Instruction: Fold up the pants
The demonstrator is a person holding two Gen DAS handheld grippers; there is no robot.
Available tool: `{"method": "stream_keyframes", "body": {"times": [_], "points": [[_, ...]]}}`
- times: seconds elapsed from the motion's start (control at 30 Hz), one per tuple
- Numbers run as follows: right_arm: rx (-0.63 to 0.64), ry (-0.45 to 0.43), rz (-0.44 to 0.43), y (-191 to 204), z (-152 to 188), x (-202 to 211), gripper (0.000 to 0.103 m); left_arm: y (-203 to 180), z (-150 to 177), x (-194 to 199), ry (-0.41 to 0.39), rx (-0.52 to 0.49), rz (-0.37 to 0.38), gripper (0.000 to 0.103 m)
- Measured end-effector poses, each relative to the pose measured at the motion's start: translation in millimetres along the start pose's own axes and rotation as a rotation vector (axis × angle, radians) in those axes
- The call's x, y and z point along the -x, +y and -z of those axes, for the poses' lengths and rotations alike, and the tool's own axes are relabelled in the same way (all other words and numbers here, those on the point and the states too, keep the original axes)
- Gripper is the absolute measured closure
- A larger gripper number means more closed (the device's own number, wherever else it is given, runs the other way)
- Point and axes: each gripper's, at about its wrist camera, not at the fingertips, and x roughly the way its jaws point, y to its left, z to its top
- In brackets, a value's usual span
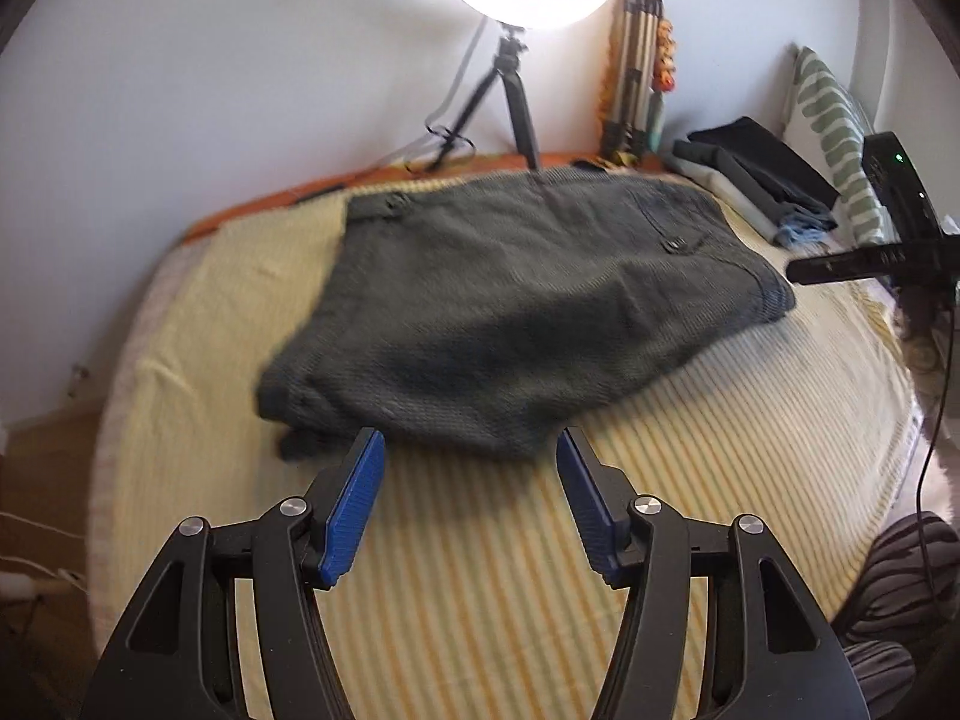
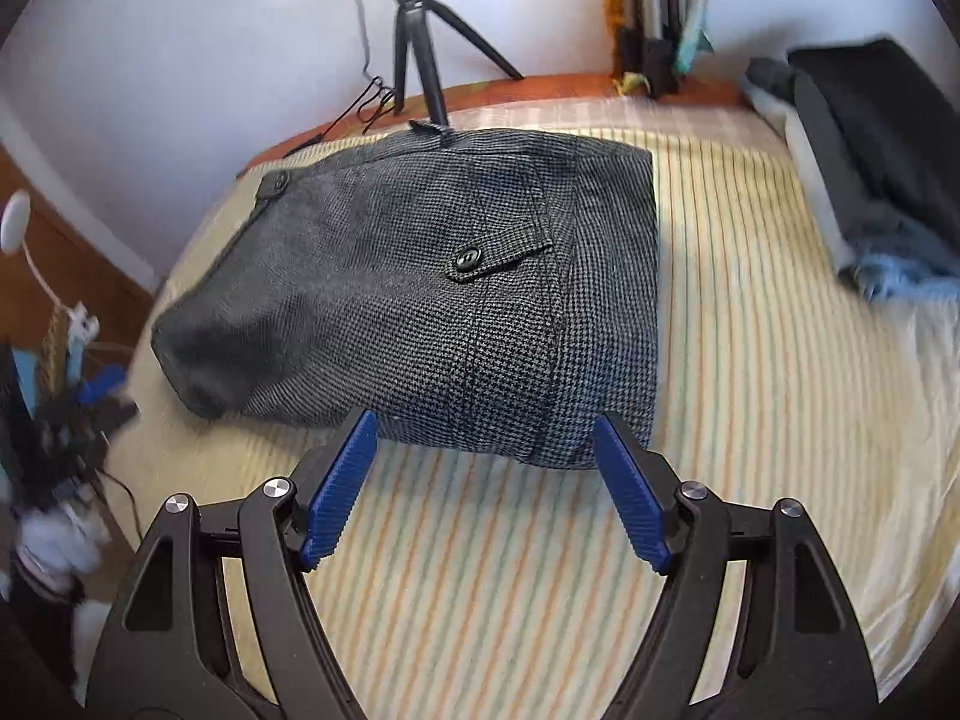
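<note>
Dark grey checked pants (image 1: 510, 300) lie folded into a compact rectangle on the yellow striped bed cover (image 1: 510, 540). They also show in the right wrist view (image 2: 432, 300), with a buttoned back pocket flap (image 2: 480, 261) facing up. My left gripper (image 1: 471, 450) is open and empty, just short of the near folded edge. My right gripper (image 2: 486, 432) is open and empty, its blue pads at the near edge of the fold. The right gripper's body (image 1: 888, 258) shows at the right of the left wrist view.
A ring light on a tripod (image 1: 510, 96) stands by the wall beyond the pants. A stack of folded clothes (image 2: 870, 168) lies at the far right. A patterned pillow (image 1: 840, 138) leans behind it. Clutter and cables (image 2: 60, 420) sit off the left bed edge.
</note>
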Motion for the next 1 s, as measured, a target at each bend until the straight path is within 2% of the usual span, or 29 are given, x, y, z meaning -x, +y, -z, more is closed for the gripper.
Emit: {"method": "stream_keyframes", "body": {"times": [0.17,0.27,0.4,0.5,0.67,0.8,0.93,0.97,1.0], "points": [[-0.120,0.035,-0.073,-2.3,6.4,-17.6,0.026,-5.1,4.4,-23.0,0.021,0.064,0.044,0.047],[-0.144,0.051,-0.072,0.2,8.2,-26.0,0.026,-9.2,3.3,-34.9,0.014,0.080,0.050,0.047],[-0.209,0.043,-0.076,-2.4,9.5,-33.9,0.025,-14.5,3.9,-50.4,0.029,0.068,0.027,0.048],[-0.289,0.023,-0.110,-13.1,14.3,-30.4,0.025,-18.6,8.7,-52.6,0.051,0.038,-0.022,0.050],[-0.337,0.001,-0.106,-29.3,27.3,-24.8,0.025,-16.3,15.9,-51.9,0.048,0.047,-0.028,0.050],[-0.439,0.031,-0.192,-43.4,32.0,-42.1,0.025,-9.7,11.0,-61.6,0.039,0.112,-0.003,0.050],[-0.447,0.012,-0.204,-40.2,26.4,-45.6,0.025,-11.0,6.5,-65.6,0.035,0.125,-0.002,0.050],[-0.466,0.011,-0.221,-39.6,25.6,-46.0,0.025,-12.0,7.1,-65.4,0.036,0.117,-0.004,0.051],[-0.481,0.011,-0.235,-38.9,24.7,-46.7,0.025,-13.2,7.0,-65.5,0.035,0.114,-0.006,0.060]]}}
